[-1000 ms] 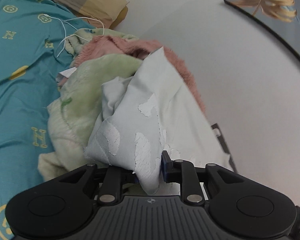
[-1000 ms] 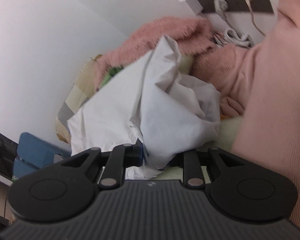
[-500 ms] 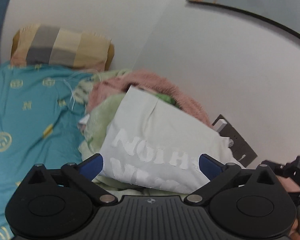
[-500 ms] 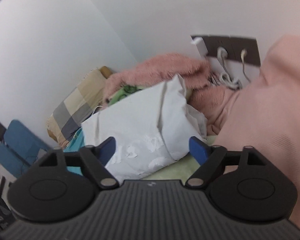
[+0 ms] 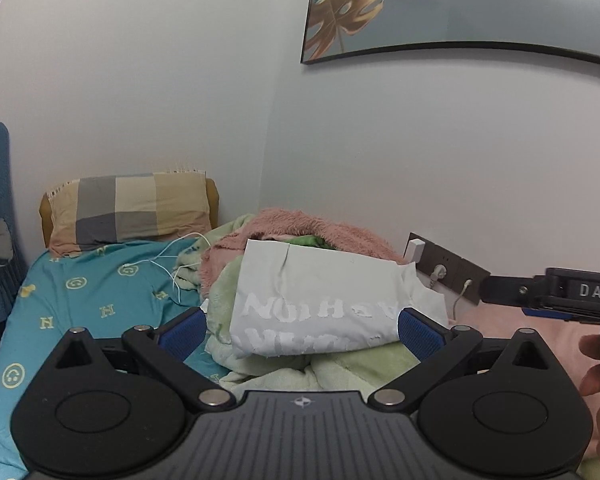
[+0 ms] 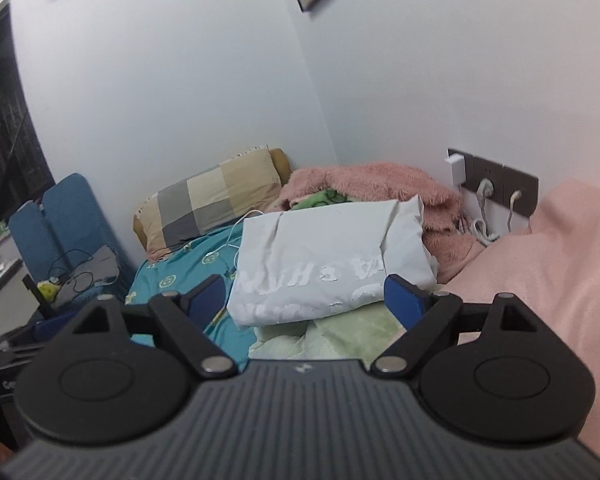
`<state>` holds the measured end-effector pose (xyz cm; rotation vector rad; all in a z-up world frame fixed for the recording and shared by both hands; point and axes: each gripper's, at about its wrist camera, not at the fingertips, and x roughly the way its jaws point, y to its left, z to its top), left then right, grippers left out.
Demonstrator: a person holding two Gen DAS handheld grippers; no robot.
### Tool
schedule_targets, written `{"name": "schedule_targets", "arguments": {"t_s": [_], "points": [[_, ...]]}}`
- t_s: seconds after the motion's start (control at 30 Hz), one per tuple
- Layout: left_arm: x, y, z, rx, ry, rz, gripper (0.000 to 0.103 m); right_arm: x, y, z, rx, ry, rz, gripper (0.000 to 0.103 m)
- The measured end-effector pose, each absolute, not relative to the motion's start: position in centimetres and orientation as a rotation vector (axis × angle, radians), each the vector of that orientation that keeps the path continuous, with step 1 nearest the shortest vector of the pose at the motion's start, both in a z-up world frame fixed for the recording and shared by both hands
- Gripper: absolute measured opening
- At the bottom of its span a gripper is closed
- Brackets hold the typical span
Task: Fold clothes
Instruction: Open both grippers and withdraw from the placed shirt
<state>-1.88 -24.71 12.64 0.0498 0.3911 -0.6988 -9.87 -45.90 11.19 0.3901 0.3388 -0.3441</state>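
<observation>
White shirt (image 5: 324,300) lies folded on the green blanket (image 5: 340,364), against the pink fleece (image 5: 312,226). Left gripper (image 5: 300,330) and right gripper (image 6: 304,298) both spread wide, holding nothing. Judgement: withdraw cleanly without snagging the fold; square loose edges only if needed.

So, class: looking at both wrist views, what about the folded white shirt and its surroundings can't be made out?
- White shirt: its printed lettering is cracked and unreadable in both views.
- Green blanket: near part hidden behind the right gripper.
- Framed picture: cut off by the left view's edge.
</observation>
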Motion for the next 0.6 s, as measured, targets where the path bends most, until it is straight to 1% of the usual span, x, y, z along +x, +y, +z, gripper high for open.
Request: {"name": "schedule_targets", "arguments": {"t_s": [0.13, 0.3, 0.6], "points": [[-3.9, -23.4, 12.1, 0.075, 0.364, -0.690, 0.103, -11.4, -43.5, 11.2, 0.318, 0.291, -0.351, 0.088], [-5.6, -21.9, 11.8, 0.094, 0.342, -0.685, 0.103, -11.4, -41.9, 10.2, 0.278, 0.289, -0.353, 0.088], [-4.9, -20.4, 10.4, 0.083, 0.357, -0.651, 0.103, -10.7, -40.8, 9.0, 0.223, 0.268, -0.384, 0.088]]}}
